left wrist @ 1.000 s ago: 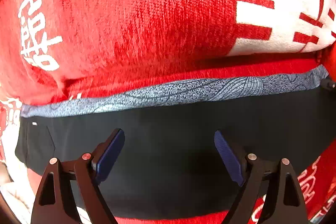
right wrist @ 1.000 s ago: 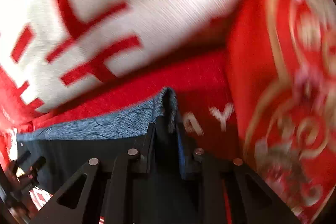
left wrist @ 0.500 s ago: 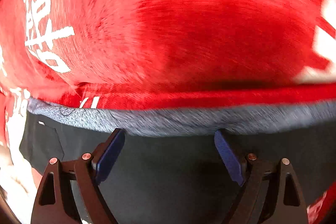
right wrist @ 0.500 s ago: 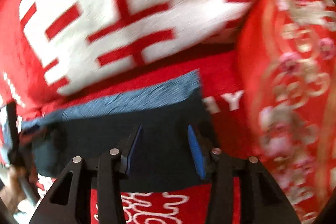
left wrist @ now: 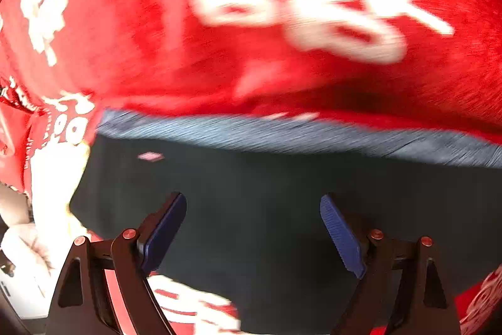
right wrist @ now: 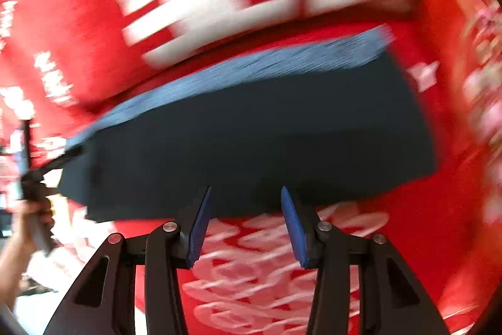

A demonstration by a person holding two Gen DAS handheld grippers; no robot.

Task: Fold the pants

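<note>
Dark navy pants (left wrist: 282, 193) lie folded flat on a red bedspread, their grey-blue patterned waistband (left wrist: 282, 137) along the far edge. My left gripper (left wrist: 252, 198) hovers open over the left part of the pants, and nothing is between its blue pads. In the right wrist view the pants (right wrist: 251, 131) and waistband (right wrist: 266, 65) lie ahead. My right gripper (right wrist: 246, 190) is open at the pants' near edge and holds nothing. The left gripper (right wrist: 34, 178) shows at the pants' left end, held by a hand (right wrist: 18, 240). Both views are blurred by motion.
The red bedspread (left wrist: 157, 36) with large white characters stretches behind and under the pants. A red cover with pale flower patterns (right wrist: 470, 83) rises at the right. Pale cloth (left wrist: 22, 240) lies past the bed's left edge.
My right gripper let go of the waistband corner, opened, and drew back to the pants' near edge. My left gripper, still open, slid left along the pants toward their left end.
</note>
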